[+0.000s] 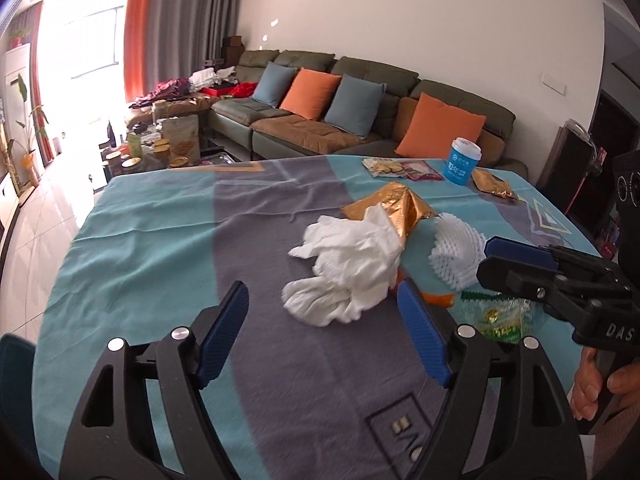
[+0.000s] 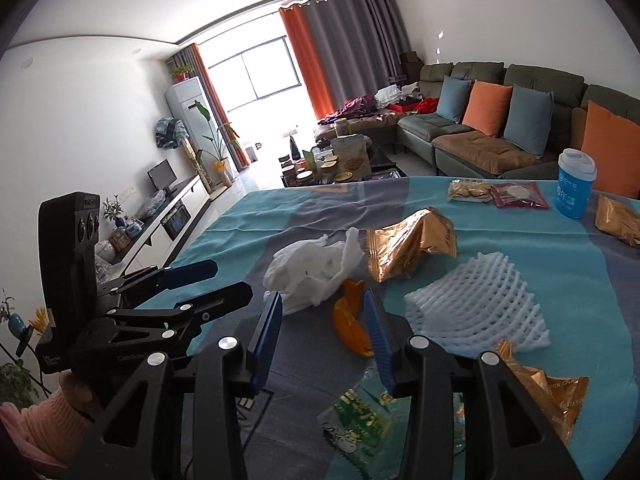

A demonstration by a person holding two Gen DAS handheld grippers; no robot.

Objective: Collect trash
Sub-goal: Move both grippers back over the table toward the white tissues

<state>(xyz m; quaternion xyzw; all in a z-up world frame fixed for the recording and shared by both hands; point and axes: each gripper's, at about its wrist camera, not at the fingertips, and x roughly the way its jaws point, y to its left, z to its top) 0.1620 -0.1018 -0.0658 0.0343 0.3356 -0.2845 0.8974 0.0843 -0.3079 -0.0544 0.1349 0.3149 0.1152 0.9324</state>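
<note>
Evidently early in the job: the trash lies spread over the table [image 1: 140,220], nothing gathered, no bin in either view.

Left gripper [image 1: 322,332]: jaws wide apart, empty, hovering low over the cloth just short of the crumpled tissue [image 1: 352,268]. Right gripper [image 2: 324,338]: jaws apart, narrower gap, empty, pointed at the orange peel [image 2: 352,320], whose near edge sits by the right-hand pad.

Trash, centre of table: tissue, touching the gold wrapper [image 1: 396,208] behind it; white foam net [image 2: 476,304] to the right; clear green-printed wrapper [image 2: 356,416] under the right gripper; a second gold wrapper [image 2: 556,392] at the near right. Far edge: blue cup [image 1: 464,160], two snack packets [image 2: 496,194], and another gold packet [image 1: 494,184]. Whether those count as trash, cannot tell.

Step in hand, my judgement: approach to a first pick. Next move: left gripper forward and down so the tissue sits between the pads, then close; soft stuff, so a deep bite is wanted or it will pull loose. The right could take the peel likewise.

Hard to make out: peel mostly hidden behind the tissue in the left view; clear wrapper partly covered by gripper frames; print unreadable.
</note>
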